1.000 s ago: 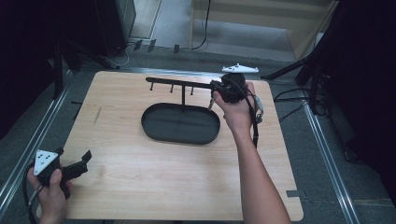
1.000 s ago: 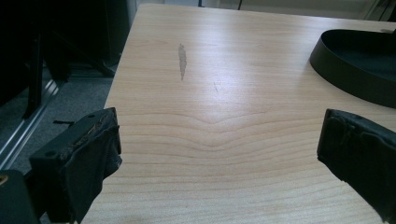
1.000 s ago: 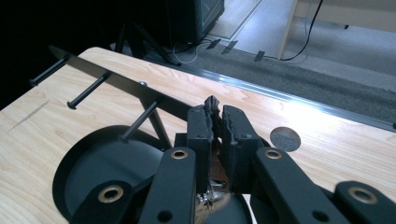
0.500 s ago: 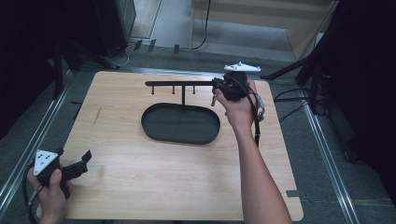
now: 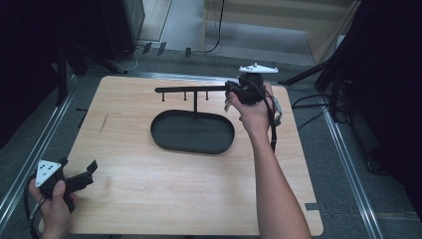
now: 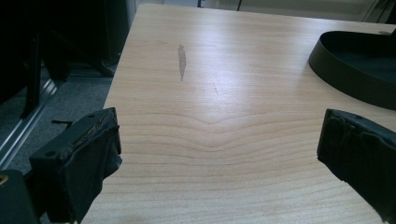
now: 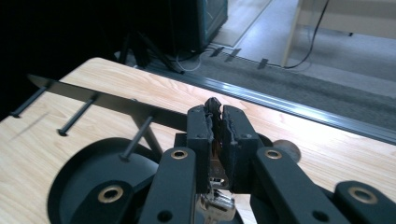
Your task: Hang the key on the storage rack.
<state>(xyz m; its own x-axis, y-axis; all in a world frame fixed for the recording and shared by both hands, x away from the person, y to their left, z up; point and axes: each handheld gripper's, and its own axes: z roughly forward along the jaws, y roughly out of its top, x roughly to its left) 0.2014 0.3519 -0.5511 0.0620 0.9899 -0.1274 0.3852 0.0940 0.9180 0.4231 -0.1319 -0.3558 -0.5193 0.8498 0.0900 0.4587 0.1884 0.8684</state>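
Right gripper (image 5: 234, 93) pinched on keys (image 7: 215, 201) beside rack (image 5: 191, 90), nothing hung yet; left gripper (image 5: 82, 175) wide open, empty.

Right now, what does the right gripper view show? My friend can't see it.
The right gripper has its two black jaws squeezed shut on a small metal key, beside a black rack with pegs. Below sits a black oval tray on a wooden table.

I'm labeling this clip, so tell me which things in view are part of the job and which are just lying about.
In the job:
right gripper, shut on what looks like a key
black rack with pegs
black oval tray

Lying about:
left gripper, open over bare table
floor cables
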